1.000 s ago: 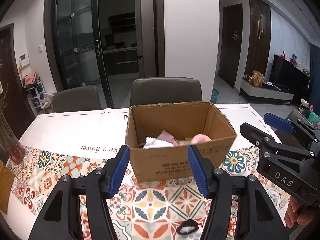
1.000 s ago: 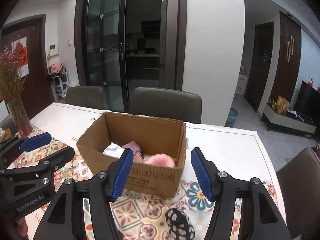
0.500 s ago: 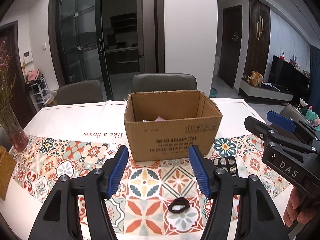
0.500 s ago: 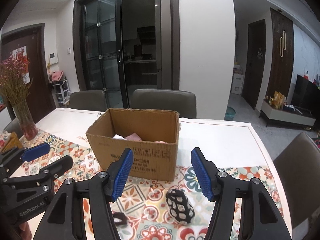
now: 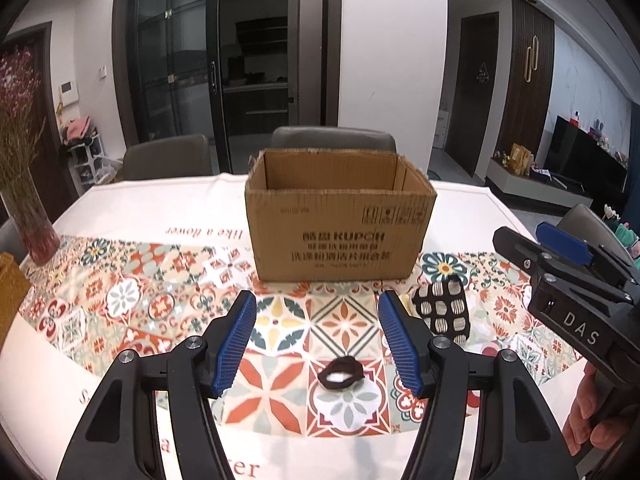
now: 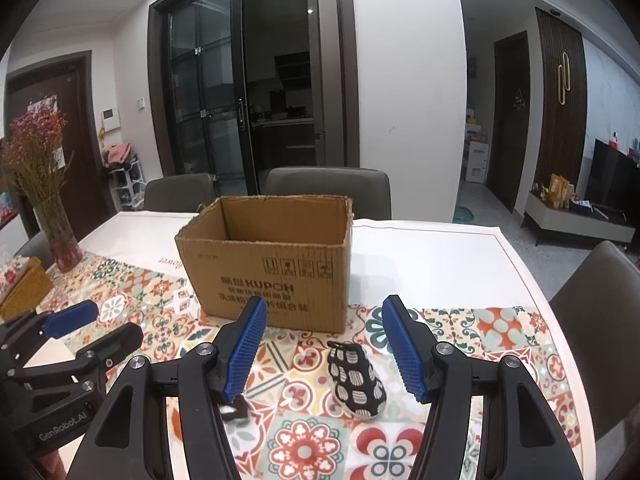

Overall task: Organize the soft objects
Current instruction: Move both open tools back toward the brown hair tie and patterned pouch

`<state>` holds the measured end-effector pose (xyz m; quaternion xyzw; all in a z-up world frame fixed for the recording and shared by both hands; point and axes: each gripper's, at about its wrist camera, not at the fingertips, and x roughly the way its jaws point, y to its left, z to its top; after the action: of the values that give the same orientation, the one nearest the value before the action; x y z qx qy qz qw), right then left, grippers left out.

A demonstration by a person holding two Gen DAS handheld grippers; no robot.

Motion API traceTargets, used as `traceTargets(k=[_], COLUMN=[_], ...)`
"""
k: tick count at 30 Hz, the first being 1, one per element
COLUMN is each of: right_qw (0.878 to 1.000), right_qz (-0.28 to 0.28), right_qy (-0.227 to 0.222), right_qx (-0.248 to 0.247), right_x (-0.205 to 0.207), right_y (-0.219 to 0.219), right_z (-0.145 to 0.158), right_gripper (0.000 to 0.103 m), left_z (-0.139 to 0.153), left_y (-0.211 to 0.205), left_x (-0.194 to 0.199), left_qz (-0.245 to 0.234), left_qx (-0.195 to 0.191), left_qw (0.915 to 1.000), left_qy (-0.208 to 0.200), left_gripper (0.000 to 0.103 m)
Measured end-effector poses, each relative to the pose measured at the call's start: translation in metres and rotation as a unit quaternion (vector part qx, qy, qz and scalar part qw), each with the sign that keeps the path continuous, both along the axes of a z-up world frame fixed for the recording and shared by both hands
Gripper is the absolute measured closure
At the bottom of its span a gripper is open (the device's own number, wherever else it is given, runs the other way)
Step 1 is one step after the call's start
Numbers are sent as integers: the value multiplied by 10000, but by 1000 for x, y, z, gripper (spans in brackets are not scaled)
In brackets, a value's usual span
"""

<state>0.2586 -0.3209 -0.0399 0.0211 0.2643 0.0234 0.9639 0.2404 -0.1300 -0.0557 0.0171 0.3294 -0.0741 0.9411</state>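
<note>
An open cardboard box (image 5: 339,232) stands on the patterned tablecloth; it also shows in the right wrist view (image 6: 266,270), and its contents are hidden from here. A black-and-white patterned soft pouch (image 5: 442,311) lies in front of the box's right corner, seen also in the right wrist view (image 6: 355,384). A small dark hair tie (image 5: 341,373) lies nearer, between the left fingers; it also shows in the right wrist view (image 6: 235,409). My left gripper (image 5: 318,340) is open and empty above the hair tie. My right gripper (image 6: 324,350) is open and empty above the pouch.
A glass vase of dried flowers (image 5: 28,216) stands at the table's left edge, with a yellow woven box (image 6: 22,292) near it. Grey chairs (image 5: 334,140) stand behind the table and one (image 6: 596,320) at the right side.
Both grippers have pulled back and dropped lower from the box. The items inside the box are no longer visible; the hair tie and pouch now lie between the fingers.
</note>
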Motion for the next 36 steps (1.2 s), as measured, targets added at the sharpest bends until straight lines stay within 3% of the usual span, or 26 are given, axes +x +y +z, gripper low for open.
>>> traceTargets(k=[16, 36], right_qw=[9994, 9969], right_qz=[318, 632], right_qy=[49, 442], right_qx=[-91, -162], right_x=[-11, 4], right_y=[-19, -38], right_z=[-36, -98], right_gripper=[42, 42], left_z=[-42, -107], left_y=[-21, -42], left_x=[-20, -7], left_qz=[569, 926], left_qx=[17, 10], left_qw=[9984, 9941], left_qy=[7, 561], left_gripper=[39, 36])
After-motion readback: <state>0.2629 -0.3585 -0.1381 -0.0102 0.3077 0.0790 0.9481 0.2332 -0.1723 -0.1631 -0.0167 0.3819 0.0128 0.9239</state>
